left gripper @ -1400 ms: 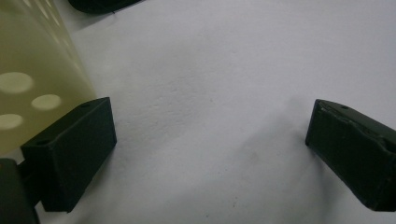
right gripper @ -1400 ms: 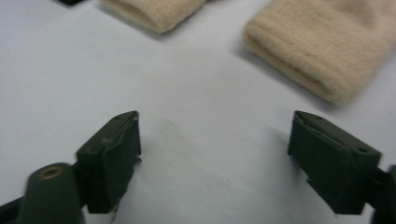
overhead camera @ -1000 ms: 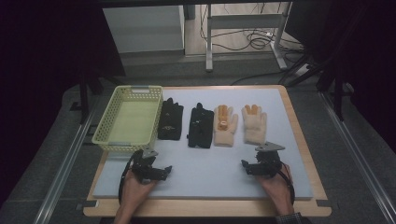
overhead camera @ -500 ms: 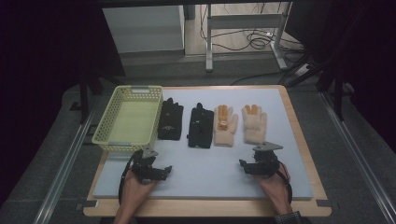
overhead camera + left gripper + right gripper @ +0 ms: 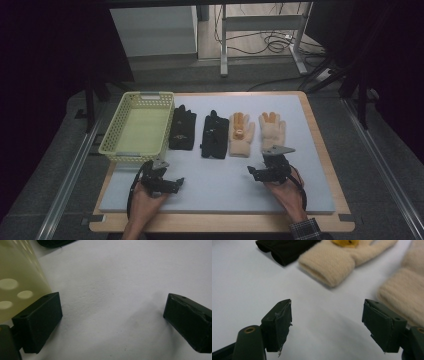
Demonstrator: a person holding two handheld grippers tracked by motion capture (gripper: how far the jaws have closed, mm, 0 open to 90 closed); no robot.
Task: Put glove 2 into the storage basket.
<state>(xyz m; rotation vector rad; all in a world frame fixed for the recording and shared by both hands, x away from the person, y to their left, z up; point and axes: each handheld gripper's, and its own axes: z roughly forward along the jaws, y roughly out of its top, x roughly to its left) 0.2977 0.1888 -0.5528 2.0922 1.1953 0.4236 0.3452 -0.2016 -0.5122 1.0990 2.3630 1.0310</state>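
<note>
Four gloves lie in a row on the white mat (image 5: 220,187): two black gloves (image 5: 182,129) (image 5: 215,136) and two cream gloves (image 5: 241,134) (image 5: 272,131), the cream ones with orange patches. My left gripper (image 5: 162,181) rests low on the mat just in front of the yellow basket (image 5: 150,95), open and empty. In the left gripper view its jaws (image 5: 112,307) stand wide apart over bare mat, the basket wall (image 5: 15,277) close at their left. My right gripper (image 5: 267,170) is open in front of the cream gloves. Its own view (image 5: 327,312) shows the cream cuffs (image 5: 332,263) (image 5: 404,292) just ahead.
The mat lies on a wooden board (image 5: 327,150) with a dark floor all round. A black glove's cuff (image 5: 284,248) shows at the top of the right gripper view. Table legs and cables (image 5: 260,45) stand beyond the far edge.
My right gripper has shifted a little to the left, staying open. The left gripper has hardly moved.
</note>
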